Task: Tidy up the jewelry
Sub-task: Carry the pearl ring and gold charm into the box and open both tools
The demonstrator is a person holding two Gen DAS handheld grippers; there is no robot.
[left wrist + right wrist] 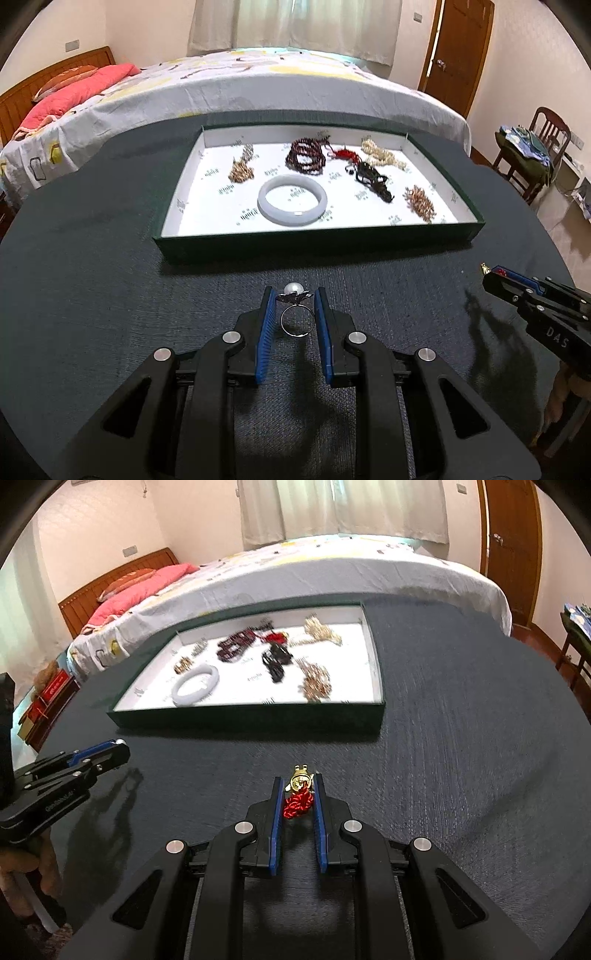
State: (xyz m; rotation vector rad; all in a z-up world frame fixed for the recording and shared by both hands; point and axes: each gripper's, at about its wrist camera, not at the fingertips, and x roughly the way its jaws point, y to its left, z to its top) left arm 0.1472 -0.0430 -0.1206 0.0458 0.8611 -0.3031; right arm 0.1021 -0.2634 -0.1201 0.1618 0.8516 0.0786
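My left gripper (294, 297) is shut on a silver ring with a white pearl (294, 291), held above the dark table; its band hangs between the blue pads. My right gripper (300, 781) is shut on a gold charm with a red knotted cord (300, 794). Each gripper shows in the other view: the right one (491, 272) at right, the left one (118, 746) at left. The dark green tray with a white floor (314, 242) lies ahead and holds a pale jade bangle (292, 199), dark red beads (306, 156), pearl strands (380, 151) and other pieces.
The tray (258, 720) sits on a dark round table (92, 295). A bed (258, 81) stands just beyond the table. A chair with clothes (532, 155) is at right, and a wooden door (458, 48) lies behind.
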